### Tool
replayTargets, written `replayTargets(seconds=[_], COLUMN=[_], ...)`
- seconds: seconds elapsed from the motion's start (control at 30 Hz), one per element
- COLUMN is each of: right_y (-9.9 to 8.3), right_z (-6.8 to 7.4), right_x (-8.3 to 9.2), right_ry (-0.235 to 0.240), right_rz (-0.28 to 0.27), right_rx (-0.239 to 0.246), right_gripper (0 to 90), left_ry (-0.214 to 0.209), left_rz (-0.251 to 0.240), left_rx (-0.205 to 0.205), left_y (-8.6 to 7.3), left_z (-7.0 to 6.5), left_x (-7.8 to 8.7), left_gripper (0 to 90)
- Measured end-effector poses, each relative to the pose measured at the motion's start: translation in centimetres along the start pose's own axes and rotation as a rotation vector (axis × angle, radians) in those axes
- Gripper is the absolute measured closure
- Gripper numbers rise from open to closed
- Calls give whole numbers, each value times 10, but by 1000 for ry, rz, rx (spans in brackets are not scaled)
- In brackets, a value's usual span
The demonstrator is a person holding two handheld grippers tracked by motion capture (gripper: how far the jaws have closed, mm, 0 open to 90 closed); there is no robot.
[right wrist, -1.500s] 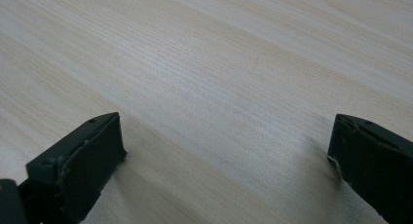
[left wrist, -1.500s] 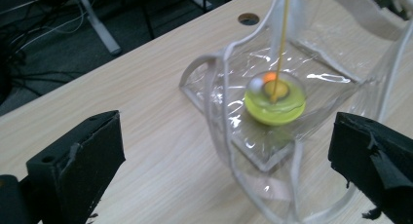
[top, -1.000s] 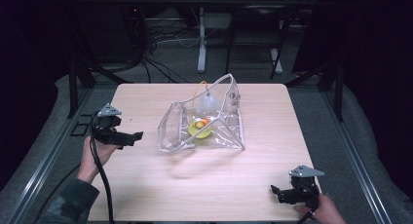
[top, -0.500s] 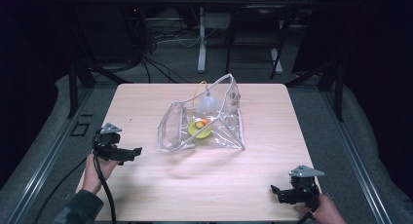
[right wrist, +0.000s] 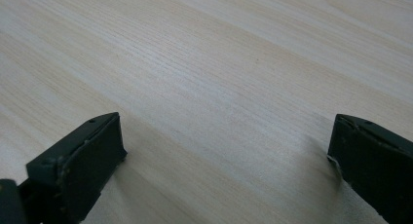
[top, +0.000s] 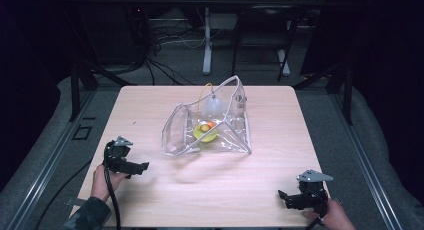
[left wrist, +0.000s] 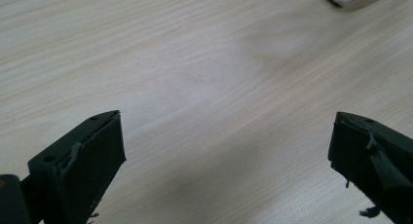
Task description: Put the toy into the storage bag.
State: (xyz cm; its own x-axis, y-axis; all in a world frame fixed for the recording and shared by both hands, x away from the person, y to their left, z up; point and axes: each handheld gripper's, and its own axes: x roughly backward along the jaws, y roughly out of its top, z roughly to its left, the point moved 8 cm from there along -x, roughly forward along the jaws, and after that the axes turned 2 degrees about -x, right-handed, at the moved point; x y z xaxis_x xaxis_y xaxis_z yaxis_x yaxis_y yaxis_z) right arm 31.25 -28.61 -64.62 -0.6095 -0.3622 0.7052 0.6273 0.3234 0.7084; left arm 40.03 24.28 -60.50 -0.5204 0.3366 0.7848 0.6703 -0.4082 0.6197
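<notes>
A clear bag (top: pixel 210 122) sits at the middle of the table (top: pixel 150 105), its mouth open to the left. Inside lie a yellow bowl (top: pixel 205 135) with an orange ball (top: pixel 210 125) on it, and a whitish bottle (top: pixel 212 106) toward the back. Nothing stands between the bag and either gripper. The left gripper (top: pixel 142 166) hangs near the table's left edge, jaws spread wide and empty over bare wood. The right gripper (top: pixel 283 196), at the near right corner, well apart from the bag, is likewise released.

left gripper (top: pixel 142 166) jaws wide apart, low, right gripper (top: pixel 283 196) likewise gaping
</notes>
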Motion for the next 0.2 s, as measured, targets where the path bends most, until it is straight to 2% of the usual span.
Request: replayTargets(seconds=[0.2], right_y=[0], right_z=[0], right_x=[0], right_ry=[1], right_rz=[0], right_rx=[1], right_gripper=[0], left_ry=[-13], left_rz=[-1], left_rx=[5], left_y=[1], left_z=[-2], left_x=[-1], left_gripper=[0])
